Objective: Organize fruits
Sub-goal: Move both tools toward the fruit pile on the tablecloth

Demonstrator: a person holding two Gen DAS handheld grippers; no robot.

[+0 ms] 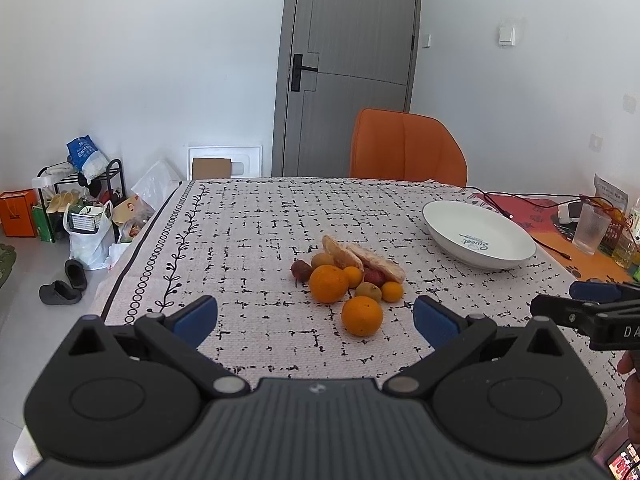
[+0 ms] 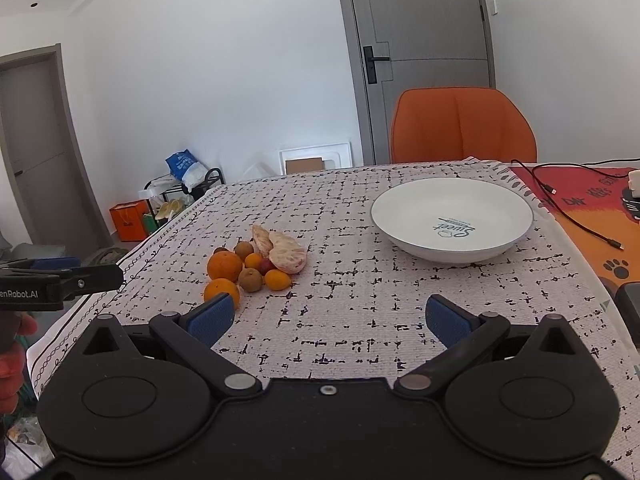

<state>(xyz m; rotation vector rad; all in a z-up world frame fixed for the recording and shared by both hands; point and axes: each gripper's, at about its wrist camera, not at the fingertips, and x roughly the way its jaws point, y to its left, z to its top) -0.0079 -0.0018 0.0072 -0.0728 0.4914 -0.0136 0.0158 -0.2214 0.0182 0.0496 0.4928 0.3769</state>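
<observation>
A pile of fruit lies on the patterned tablecloth: two large oranges (image 1: 362,315) (image 1: 328,283), small oranges (image 1: 391,291), brownish round fruits (image 1: 367,291), red fruits (image 1: 301,270) and two peeled pomelo pieces (image 1: 376,263). The pile also shows in the right wrist view (image 2: 256,266). An empty white bowl (image 1: 478,234) (image 2: 452,218) stands to its right. My left gripper (image 1: 316,318) is open and empty, just short of the near orange. My right gripper (image 2: 330,320) is open and empty, right of the pile and in front of the bowl.
An orange chair (image 1: 406,144) stands at the table's far side. A black cable (image 2: 560,200), a glass (image 1: 591,229) and small items lie on the orange mat at the right. Bags, a rack and slippers (image 1: 64,286) sit on the floor to the left.
</observation>
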